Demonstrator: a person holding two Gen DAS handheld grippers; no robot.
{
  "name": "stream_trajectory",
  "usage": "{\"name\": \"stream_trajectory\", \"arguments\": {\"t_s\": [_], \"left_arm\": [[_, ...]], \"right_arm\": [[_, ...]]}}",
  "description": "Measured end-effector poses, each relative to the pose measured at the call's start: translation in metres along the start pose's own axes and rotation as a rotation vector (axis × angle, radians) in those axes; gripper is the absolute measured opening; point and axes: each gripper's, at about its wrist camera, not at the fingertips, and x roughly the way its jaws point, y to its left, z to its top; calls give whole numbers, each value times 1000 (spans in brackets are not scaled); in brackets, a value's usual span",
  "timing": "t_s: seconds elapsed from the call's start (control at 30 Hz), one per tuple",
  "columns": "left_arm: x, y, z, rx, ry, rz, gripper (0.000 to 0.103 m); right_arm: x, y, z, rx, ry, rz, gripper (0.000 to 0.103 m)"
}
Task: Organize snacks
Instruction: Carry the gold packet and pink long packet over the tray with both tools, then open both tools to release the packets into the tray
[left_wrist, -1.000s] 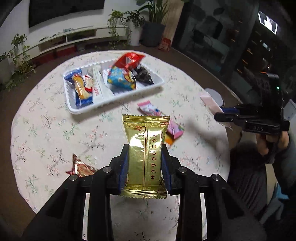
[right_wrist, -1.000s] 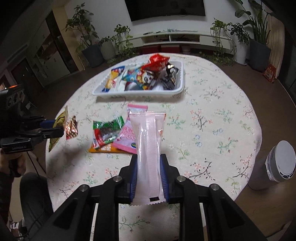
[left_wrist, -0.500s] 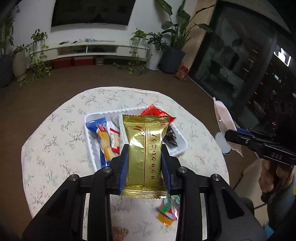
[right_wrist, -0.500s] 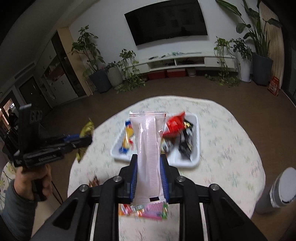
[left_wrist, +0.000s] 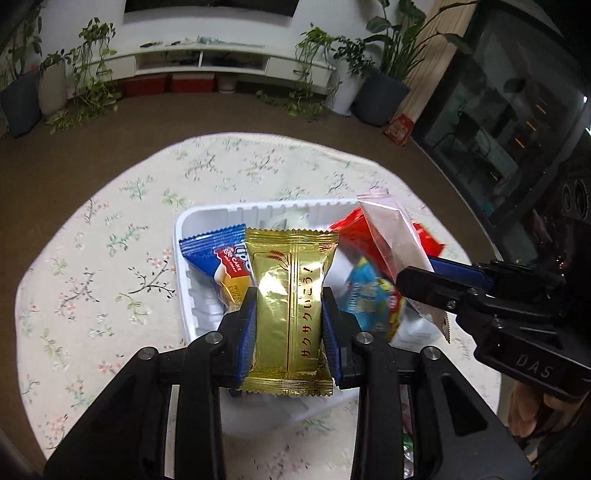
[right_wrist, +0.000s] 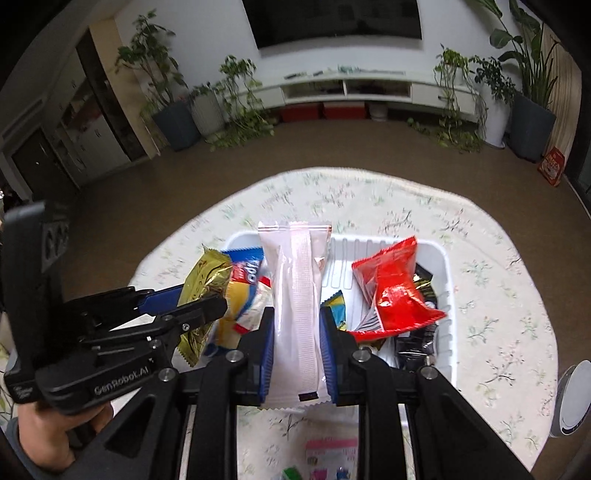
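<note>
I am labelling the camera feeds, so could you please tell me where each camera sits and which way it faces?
Left wrist view: on the left gripper, looking down along its fingers at the gold packet over the white tray; the right gripper and a hand show.
Right wrist view: on the right gripper, over the same tray, clamping the pink packet; the left gripper and a hand show.
Shared: tray, table, both packets.

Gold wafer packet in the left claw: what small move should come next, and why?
Probably lower it a little and open the left claw. The gold wafer packet is clamped above the left section of the white tray, beside the blue cake packet, so a release should land it inside.
</note>
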Motion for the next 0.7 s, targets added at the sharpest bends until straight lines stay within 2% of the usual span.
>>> {"name": "stream_trajectory", "arguments": {"t_s": [0.3, 0.6, 0.7], "left_arm": [[38, 1, -10, 10, 27, 35, 30], [47, -2, -13, 7, 23, 67, 30], [42, -6, -15, 7, 16, 81, 37]], "right_arm": [[46, -4, 2, 5, 64, -78, 25], [60, -9, 3, 11, 73, -101, 33], [59, -11, 2, 15, 71, -100, 37]]}}
